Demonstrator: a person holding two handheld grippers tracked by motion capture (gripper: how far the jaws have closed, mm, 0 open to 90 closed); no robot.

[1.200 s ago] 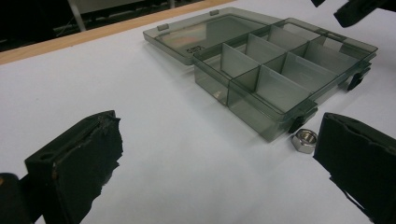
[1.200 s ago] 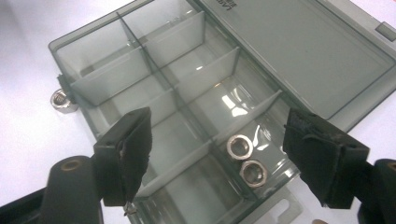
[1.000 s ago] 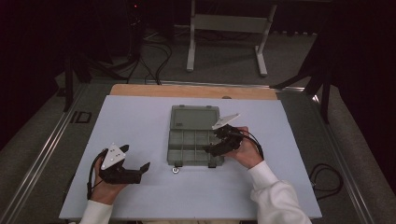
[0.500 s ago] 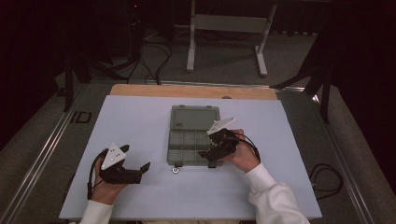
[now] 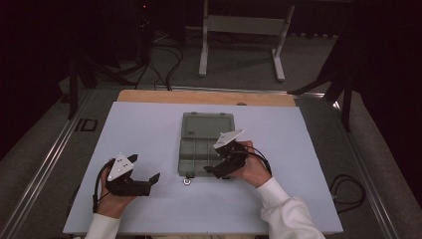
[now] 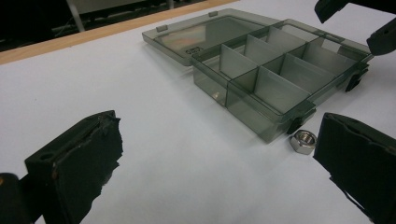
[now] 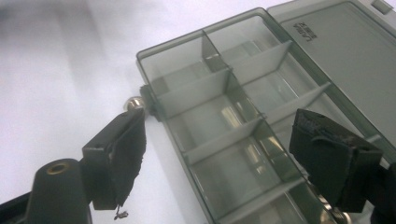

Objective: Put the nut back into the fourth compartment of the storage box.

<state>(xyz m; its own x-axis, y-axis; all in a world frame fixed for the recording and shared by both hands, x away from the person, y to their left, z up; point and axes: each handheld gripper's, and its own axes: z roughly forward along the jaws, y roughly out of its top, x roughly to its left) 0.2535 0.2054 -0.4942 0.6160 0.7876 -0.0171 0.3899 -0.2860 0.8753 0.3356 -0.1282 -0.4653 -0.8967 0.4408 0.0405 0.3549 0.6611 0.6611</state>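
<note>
Right claw [image 7: 217, 156] open, straddling box [image 7: 224, 116] front wall; nut [image 7: 135, 103] beside.

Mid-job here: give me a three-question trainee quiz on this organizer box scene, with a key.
1. True or false: the lid of the organizer box lies open, flat on the table.
2. Where is the hex nut? A) in a compartment B) on the table by the box's front latch C) between the left gripper's jaws
3. How do the jaws of the right gripper stand, and over what?

Key
1. True.
2. B. It lies just outside the box's near wall, ahead of the open left gripper.
3. Open, holding nothing, poised over the box's front compartments at its near edge.
</note>
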